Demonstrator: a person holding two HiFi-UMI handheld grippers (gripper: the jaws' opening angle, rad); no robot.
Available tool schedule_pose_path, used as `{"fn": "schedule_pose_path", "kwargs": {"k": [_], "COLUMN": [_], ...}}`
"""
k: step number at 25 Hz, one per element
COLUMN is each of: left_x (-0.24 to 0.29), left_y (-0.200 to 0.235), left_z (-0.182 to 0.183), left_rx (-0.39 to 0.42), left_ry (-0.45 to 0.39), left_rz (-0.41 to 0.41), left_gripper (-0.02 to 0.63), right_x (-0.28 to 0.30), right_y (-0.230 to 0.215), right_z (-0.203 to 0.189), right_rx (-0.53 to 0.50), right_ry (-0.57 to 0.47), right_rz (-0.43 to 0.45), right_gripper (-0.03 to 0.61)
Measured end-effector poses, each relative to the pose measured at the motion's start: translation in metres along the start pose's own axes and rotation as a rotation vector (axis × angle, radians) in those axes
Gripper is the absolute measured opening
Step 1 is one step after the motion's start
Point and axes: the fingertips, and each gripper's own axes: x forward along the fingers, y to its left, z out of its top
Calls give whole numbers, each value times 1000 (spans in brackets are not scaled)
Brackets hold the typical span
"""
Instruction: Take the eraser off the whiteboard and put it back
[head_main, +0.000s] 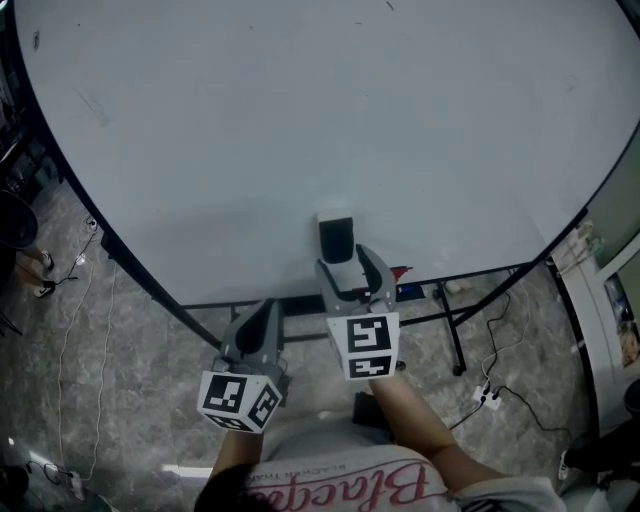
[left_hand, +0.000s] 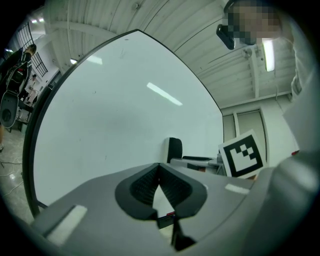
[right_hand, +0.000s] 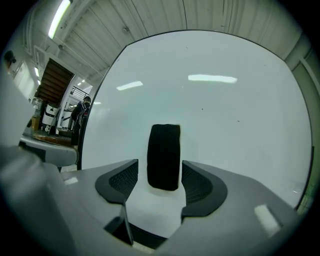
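Grey marbled floor (head_main: 140, 370); white power strip (head_main: 488, 397) on it, right; lit tube light (left_hand: 269, 54) on ribbed ceiling (right_hand: 150, 20).

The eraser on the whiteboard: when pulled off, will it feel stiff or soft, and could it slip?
Probably light: the eraser clings unsupported to the upright whiteboard, likely magnetically. Its dark face looks felt-like, so perhaps slightly soft and hardly slippery.

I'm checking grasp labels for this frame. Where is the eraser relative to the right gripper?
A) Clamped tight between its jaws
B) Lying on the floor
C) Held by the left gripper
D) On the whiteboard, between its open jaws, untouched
D: the right gripper view shows the eraser on the whiteboard, with the right gripper open around it and bare board showing between the eraser and each jaw.
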Motion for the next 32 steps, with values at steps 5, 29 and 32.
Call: {"fn": "schedule_pose_path", "kwargs": {"k": [5,29,32], "left_x": [-13,-65,-68], "left_y": [-8,-108,-115], "left_z": [-3,-21,-22], "left_rx": [-3,24,20], "left_ry": [19,58,61], "left_rz": [-31,-215,-226], "left_gripper": [-2,0,-2], "right_x": [-34,-177,-187], "right_y": [12,53,56], "right_z": [1,-38,-41], "right_rx": [13,96,90], "right_ry": [18,56,63], "right_rz": [6,53,57], "right_gripper": [140,2,1]}}
